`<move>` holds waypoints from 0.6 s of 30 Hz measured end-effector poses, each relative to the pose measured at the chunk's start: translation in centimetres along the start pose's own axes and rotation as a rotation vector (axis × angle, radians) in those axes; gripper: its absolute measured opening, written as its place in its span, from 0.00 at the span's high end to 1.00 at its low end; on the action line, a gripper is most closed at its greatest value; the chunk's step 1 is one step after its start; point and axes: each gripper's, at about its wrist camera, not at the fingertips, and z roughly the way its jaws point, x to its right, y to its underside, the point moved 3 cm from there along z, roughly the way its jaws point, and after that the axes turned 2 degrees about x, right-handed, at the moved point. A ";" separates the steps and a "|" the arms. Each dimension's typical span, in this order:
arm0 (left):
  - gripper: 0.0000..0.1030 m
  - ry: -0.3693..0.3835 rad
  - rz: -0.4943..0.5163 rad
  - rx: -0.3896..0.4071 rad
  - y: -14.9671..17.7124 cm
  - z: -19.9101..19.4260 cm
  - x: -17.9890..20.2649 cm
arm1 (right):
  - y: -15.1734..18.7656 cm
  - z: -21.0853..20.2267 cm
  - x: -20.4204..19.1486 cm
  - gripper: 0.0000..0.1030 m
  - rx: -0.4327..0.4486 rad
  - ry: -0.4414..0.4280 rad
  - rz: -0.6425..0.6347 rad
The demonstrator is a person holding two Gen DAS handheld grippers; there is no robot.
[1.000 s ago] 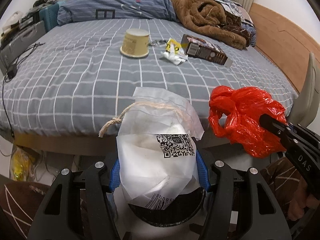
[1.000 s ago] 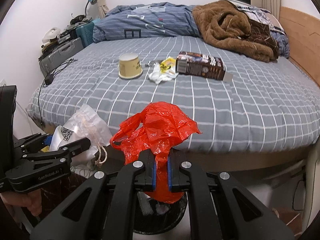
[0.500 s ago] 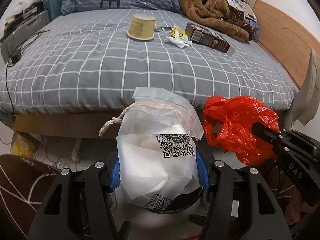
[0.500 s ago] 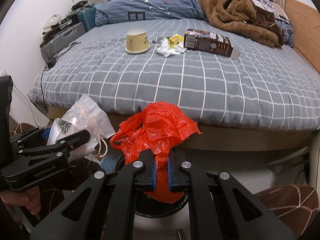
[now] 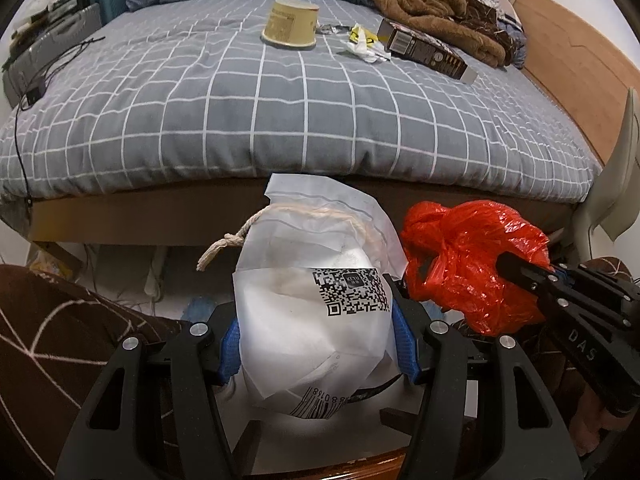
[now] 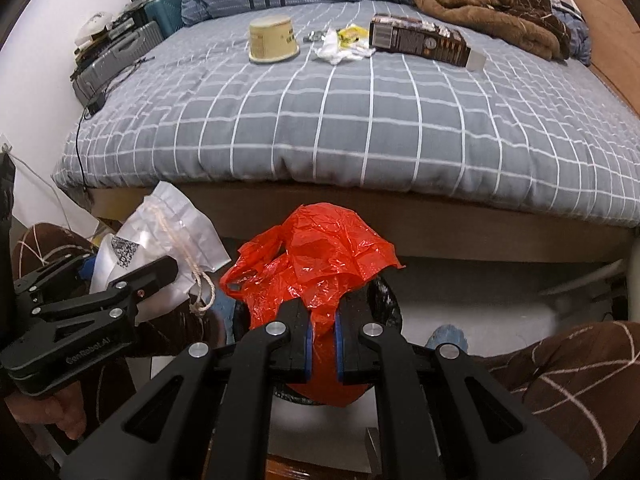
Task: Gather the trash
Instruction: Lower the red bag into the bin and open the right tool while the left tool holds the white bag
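Directly beneath both tongs sits the black trash bin (image 6: 386, 300): the right tongs (image 6: 322, 344) pinch the red plastic bag (image 6: 316, 264) over it, while the left tongs (image 5: 316, 344) clasp the white drawstring bag (image 5: 312, 312) alongside.

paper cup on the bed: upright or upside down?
Upside down: the paper cup stands on its wide rim, narrow base up, on the bed.
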 end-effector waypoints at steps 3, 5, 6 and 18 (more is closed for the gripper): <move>0.43 -0.004 0.004 -0.005 0.2 0.3 -0.1 | 0.1 0.6 0.1 0.94 -0.013 0.008 -0.002; 0.43 -0.005 0.004 -0.013 0.2 0.7 -0.3 | 0.2 1.2 0.1 0.94 -0.024 0.011 -0.003; 0.43 -0.007 0.007 -0.018 0.2 1.0 -0.3 | 0.2 1.5 0.1 0.94 -0.028 0.013 -0.003; 0.43 -0.008 0.017 -0.081 -0.7 5.0 -0.7 | -0.1 6.2 0.3 0.94 -0.094 0.015 -0.006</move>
